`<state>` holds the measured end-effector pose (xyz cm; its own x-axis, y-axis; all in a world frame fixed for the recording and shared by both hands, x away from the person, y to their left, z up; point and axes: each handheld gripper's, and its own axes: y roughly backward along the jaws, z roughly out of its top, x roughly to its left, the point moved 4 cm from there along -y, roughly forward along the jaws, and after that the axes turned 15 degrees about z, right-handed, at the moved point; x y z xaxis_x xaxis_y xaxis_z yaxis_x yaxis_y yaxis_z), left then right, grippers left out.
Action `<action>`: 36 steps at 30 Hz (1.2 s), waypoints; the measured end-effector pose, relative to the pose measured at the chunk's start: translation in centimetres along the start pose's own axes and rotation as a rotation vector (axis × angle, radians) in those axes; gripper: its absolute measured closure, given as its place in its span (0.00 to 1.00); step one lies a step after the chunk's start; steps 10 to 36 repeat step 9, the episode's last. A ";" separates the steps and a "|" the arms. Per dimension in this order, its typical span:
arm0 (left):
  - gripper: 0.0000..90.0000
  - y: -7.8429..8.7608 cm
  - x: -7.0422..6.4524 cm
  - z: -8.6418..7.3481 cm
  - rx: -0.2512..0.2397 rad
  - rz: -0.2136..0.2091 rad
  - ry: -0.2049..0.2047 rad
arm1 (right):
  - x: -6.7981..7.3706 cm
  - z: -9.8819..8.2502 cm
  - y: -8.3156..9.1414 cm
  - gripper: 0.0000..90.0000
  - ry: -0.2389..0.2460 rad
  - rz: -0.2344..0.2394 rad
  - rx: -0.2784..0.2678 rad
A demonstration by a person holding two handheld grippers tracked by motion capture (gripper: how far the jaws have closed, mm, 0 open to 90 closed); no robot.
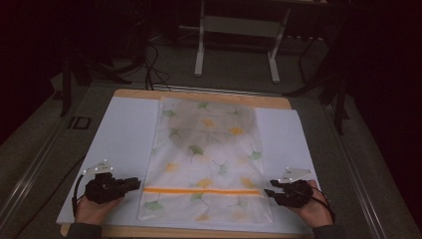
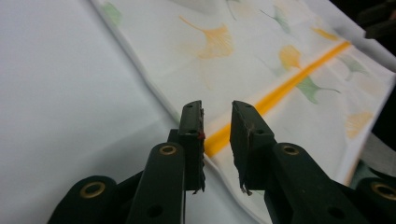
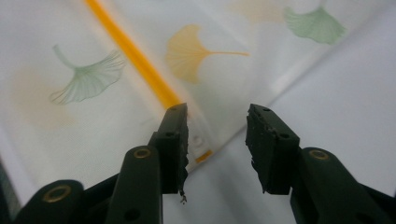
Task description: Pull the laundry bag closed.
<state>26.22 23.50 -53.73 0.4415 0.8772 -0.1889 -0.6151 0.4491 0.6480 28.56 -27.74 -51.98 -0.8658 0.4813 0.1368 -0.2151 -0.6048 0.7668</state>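
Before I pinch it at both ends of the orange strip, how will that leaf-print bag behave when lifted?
The leaf-print bag looks thin and translucent, lying flat, so it will probably sag between grips. It seems light. Its glossy film may slip from the pads, so grip near the orange strip.

A wooden table (image 1: 199, 94) carries a white sheet (image 1: 119, 134) under a leaf-printed bag (image 1: 209, 159).

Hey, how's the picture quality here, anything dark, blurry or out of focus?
High view: dim, room black beyond the table, bag evenly lit. Left gripper view: left gripper sharp, far end of the bag soft. Right gripper view: right gripper crisp, bag's leaf print slightly blurred.
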 end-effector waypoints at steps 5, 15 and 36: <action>0.76 -0.1 0.8 0.1 -0.045 0.171 0.014 | -1.1 -1.2 0.3 0.59 -0.119 -0.082 -0.133; 0.69 -0.4 1.3 0.0 -0.070 0.248 0.046 | -1.9 -2.2 0.3 0.61 -0.172 -0.133 -0.168; 0.69 -0.4 1.3 0.0 -0.070 0.248 0.046 | -1.9 -2.2 0.3 0.61 -0.172 -0.133 -0.168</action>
